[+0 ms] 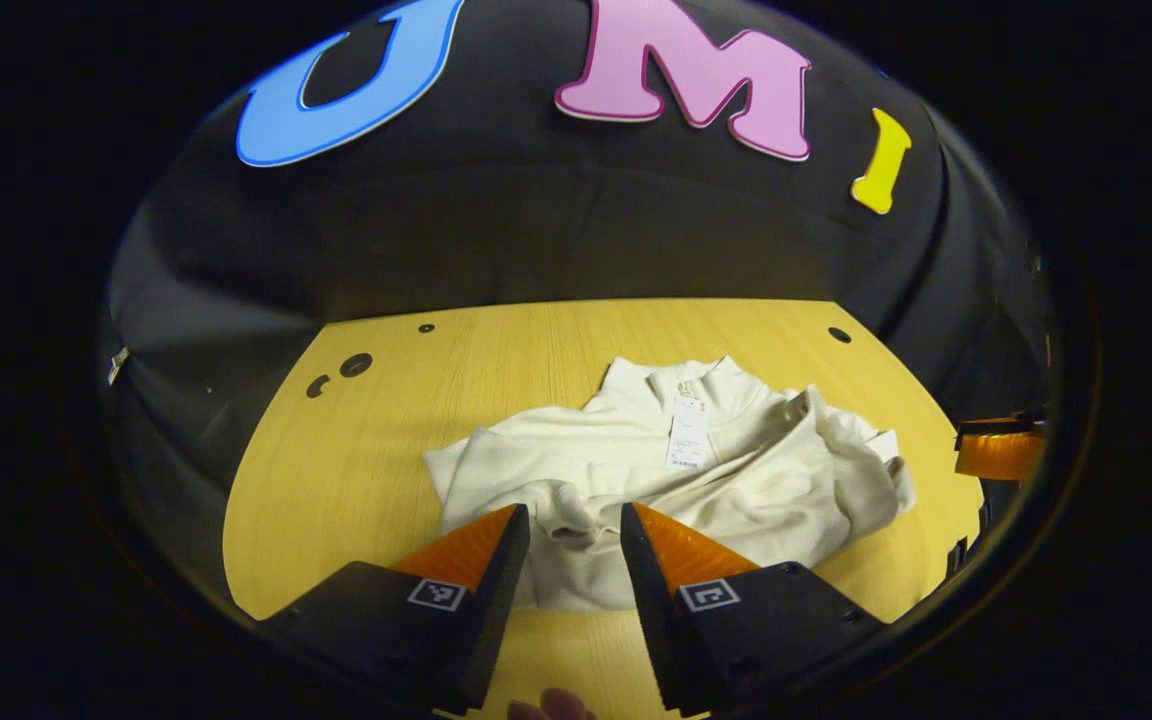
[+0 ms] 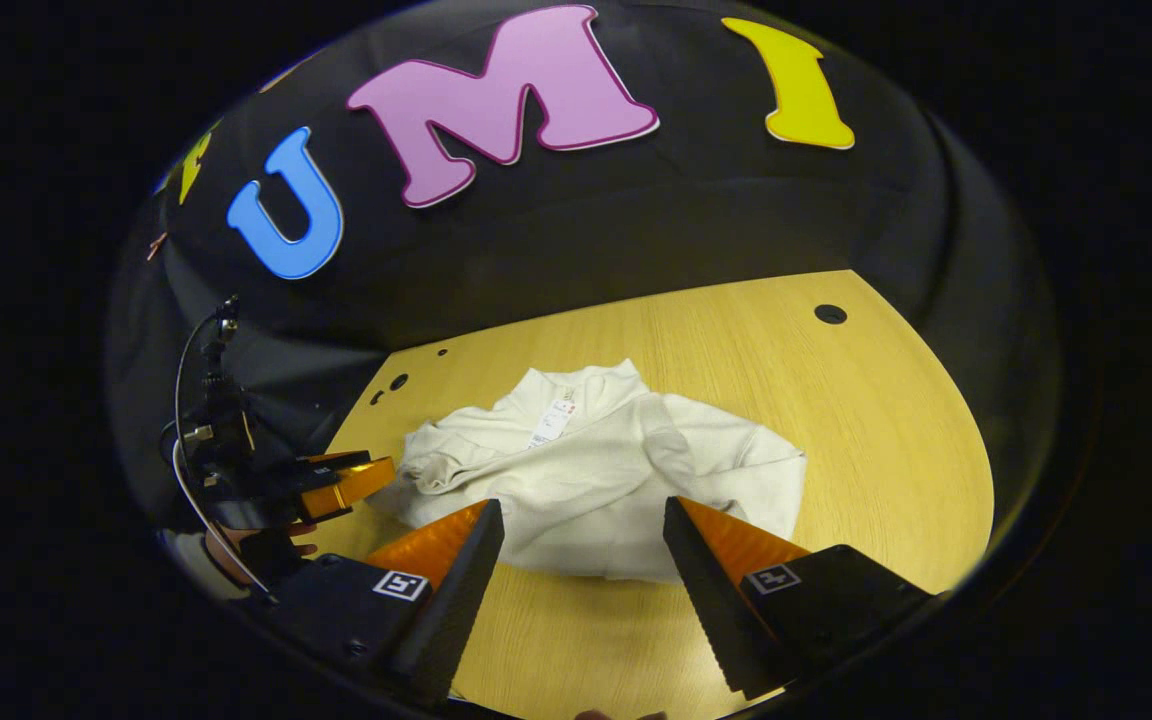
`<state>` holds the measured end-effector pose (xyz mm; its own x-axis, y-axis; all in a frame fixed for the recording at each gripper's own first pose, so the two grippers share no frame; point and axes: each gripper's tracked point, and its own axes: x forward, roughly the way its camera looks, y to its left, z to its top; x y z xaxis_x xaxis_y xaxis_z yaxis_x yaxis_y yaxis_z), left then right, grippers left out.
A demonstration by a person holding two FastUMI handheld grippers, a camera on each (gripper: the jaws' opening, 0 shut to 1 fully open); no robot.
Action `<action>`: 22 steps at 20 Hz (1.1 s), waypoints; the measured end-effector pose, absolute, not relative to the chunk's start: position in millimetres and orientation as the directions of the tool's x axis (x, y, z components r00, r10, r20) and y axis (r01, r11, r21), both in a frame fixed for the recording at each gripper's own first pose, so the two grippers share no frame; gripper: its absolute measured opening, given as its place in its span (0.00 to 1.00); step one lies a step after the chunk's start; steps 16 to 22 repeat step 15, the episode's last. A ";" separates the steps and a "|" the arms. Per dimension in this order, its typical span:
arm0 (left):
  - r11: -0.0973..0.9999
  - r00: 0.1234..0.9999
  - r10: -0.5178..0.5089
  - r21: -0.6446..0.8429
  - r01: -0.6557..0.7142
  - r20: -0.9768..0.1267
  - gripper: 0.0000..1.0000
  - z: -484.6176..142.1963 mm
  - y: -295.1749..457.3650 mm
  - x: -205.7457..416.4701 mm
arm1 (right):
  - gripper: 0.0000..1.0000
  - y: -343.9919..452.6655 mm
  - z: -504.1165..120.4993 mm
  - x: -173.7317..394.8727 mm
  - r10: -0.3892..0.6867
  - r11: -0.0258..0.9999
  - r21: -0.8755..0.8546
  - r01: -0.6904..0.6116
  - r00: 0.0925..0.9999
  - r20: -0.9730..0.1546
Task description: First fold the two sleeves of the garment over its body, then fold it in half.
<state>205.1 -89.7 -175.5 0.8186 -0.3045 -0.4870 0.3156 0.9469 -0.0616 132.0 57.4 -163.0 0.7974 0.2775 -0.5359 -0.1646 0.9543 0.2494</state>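
A cream garment lies on the yellow wooden table, collar and white tag at the far side. Its sleeves are drawn in over the body, bunched at the right. My left gripper stands open over the near hem, with a rumpled fold showing between its fingers. In the right gripper view the garment lies ahead with one sleeve across the body. My right gripper is open above the garment's near edge. The left gripper sits at the garment's left side, held by a hand.
The table has small dark holes near its far corners. Black cloth wall rises behind the far edge. Bare wood lies to the left and right of the garment. The right gripper shows at the table's right edge.
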 end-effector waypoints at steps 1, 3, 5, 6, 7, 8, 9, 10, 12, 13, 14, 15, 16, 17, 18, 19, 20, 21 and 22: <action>0.946 0.827 -0.311 -0.068 0.317 -0.468 0.63 -169.1 -88.2 193.6 | 0.98 63.2 -158.2 123.5 0.290 0.951 0.252 -0.180 0.802 -0.523; 0.944 0.835 -0.322 -0.086 0.318 -0.446 0.63 -159.3 -83.6 170.0 | 0.98 74.1 -151.7 105.4 0.317 0.942 0.268 -0.204 0.802 -0.507; 0.941 0.841 -0.336 -0.110 0.321 -0.425 0.63 -149.7 -81.8 145.4 | 0.98 80.0 -145.1 88.0 0.334 0.934 0.289 -0.211 0.805 -0.490; 0.938 0.841 -0.344 -0.119 0.324 -0.418 0.66 -146.5 -80.0 134.1 | 0.99 86.5 -143.9 80.3 0.340 0.930 0.299 -0.214 0.808 -0.480; 0.937 0.843 -0.347 -0.121 0.326 -0.411 0.65 -143.5 -78.8 123.1 | 0.98 88.1 -141.4 73.5 0.342 0.928 0.307 -0.212 0.813 -0.471; 0.939 0.846 -0.344 -0.120 0.324 -0.407 0.63 -141.3 -74.9 112.5 | 0.99 88.4 -139.0 65.0 0.341 0.926 0.314 -0.209 0.819 -0.462; 0.938 0.847 -0.345 -0.121 0.324 -0.405 0.63 -140.3 -74.1 103.3 | 0.98 89.0 -137.7 57.0 0.340 0.925 0.318 -0.206 0.823 -0.455; 0.940 0.848 -0.340 -0.121 0.319 -0.406 0.63 -139.6 -71.9 94.1 | 0.98 88.1 -137.6 49.1 0.331 0.928 0.312 -0.201 0.829 -0.450; 0.941 0.846 -0.338 -0.130 0.313 -0.412 0.65 -142.5 -70.2 77.6 | 0.98 88.3 -139.0 34.5 0.319 0.933 0.300 -0.197 0.839 -0.441; 0.942 0.846 -0.335 -0.134 0.308 -0.414 0.65 -144.4 -68.7 69.5 | 0.98 89.6 -141.1 26.8 0.316 0.934 0.302 -0.192 0.841 -0.440; 0.942 0.847 -0.334 -0.136 0.305 -0.414 0.63 -145.1 -66.7 61.8 | 0.98 91.5 -143.0 19.0 0.319 0.931 0.313 -0.190 0.839 -0.440; 0.944 0.848 -0.330 -0.136 0.302 -0.414 0.63 -146.2 -65.0 55.0 | 0.99 94.4 -147.0 11.3 0.321 0.929 0.318 -0.187 0.834 -0.448; 0.944 0.848 -0.330 -0.136 0.302 -0.414 0.63 -146.2 -65.0 55.0 | 0.99 94.4 -147.0 11.3 0.321 0.929 0.318 -0.187 0.834 -0.448; 0.944 0.848 -0.330 -0.136 0.302 -0.414 0.63 -146.2 -65.0 55.0 | 0.99 94.4 -147.0 11.3 0.321 0.929 0.318 -0.187 0.834 -0.448; 0.944 0.848 -0.330 -0.136 0.302 -0.414 0.63 -146.2 -65.0 55.0 | 0.99 94.4 -147.0 11.3 0.321 0.929 0.318 -0.187 0.834 -0.448; 0.944 0.848 -0.330 -0.136 0.302 -0.414 0.63 -146.2 -65.0 55.0 | 0.99 94.4 -147.0 11.3 0.321 0.929 0.318 -0.187 0.834 -0.448; 0.944 0.848 -0.330 -0.136 0.302 -0.414 0.63 -146.2 -65.0 55.0 | 0.99 94.4 -147.0 11.3 0.321 0.929 0.318 -0.187 0.834 -0.448; 0.944 0.848 -0.330 -0.136 0.302 -0.414 0.63 -146.2 -65.0 55.0 | 0.99 94.4 -147.0 11.3 0.321 0.929 0.318 -0.187 0.834 -0.448; 0.944 0.848 -0.330 -0.136 0.302 -0.414 0.63 -146.2 -65.0 55.0 | 0.99 94.4 -147.0 11.3 0.321 0.929 0.318 -0.187 0.834 -0.448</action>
